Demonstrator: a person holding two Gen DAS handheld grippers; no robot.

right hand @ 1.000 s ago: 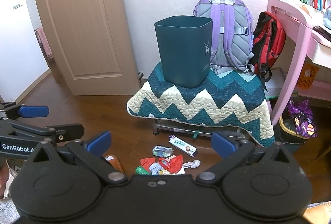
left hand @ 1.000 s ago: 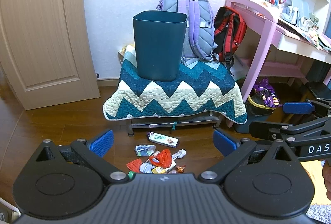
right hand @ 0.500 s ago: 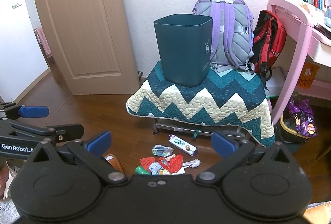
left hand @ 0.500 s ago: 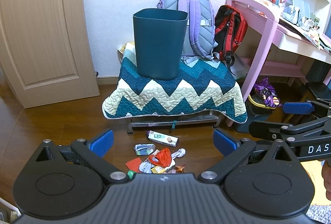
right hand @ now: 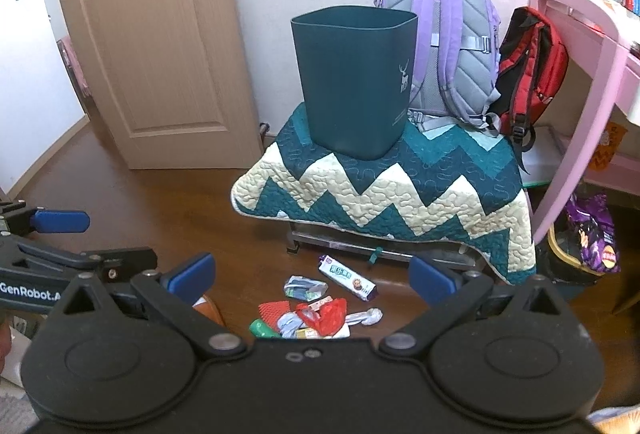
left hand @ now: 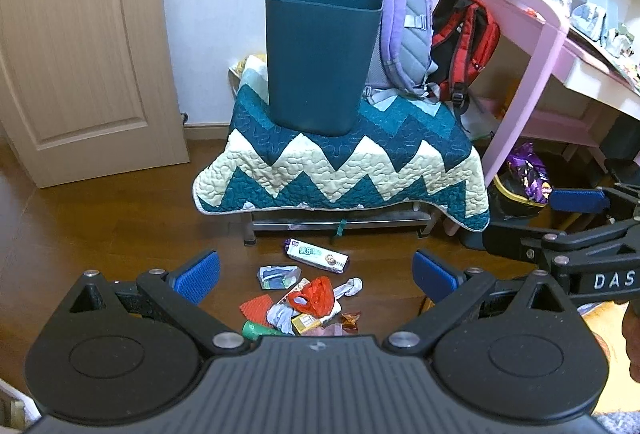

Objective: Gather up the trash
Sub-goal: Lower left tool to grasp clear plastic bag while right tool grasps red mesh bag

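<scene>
A pile of trash lies on the wooden floor: a red plastic bag [left hand: 314, 296], a white snack box [left hand: 318, 255], a crumpled wrapper [left hand: 278, 272], a green tube [left hand: 258, 330]. The pile shows in the right wrist view too, with the red bag [right hand: 328, 314] and box [right hand: 347, 277]. A dark teal bin [left hand: 320, 59] [right hand: 354, 77] stands upright on a quilt-covered bench [left hand: 340, 169]. My left gripper [left hand: 316, 272] is open and empty above the pile. My right gripper [right hand: 312, 274] is open and empty, also above it.
A purple backpack [left hand: 396, 29] and a red backpack [left hand: 464, 41] lean behind the bin. A pink desk [left hand: 532, 33] stands at the right with a bag of snacks [left hand: 524, 177] under it. A wooden door [left hand: 80, 45] is at the left.
Both grippers have moved forward and slightly down toward the bench and the trash pile; the bin and bench look larger. Both stay open.
</scene>
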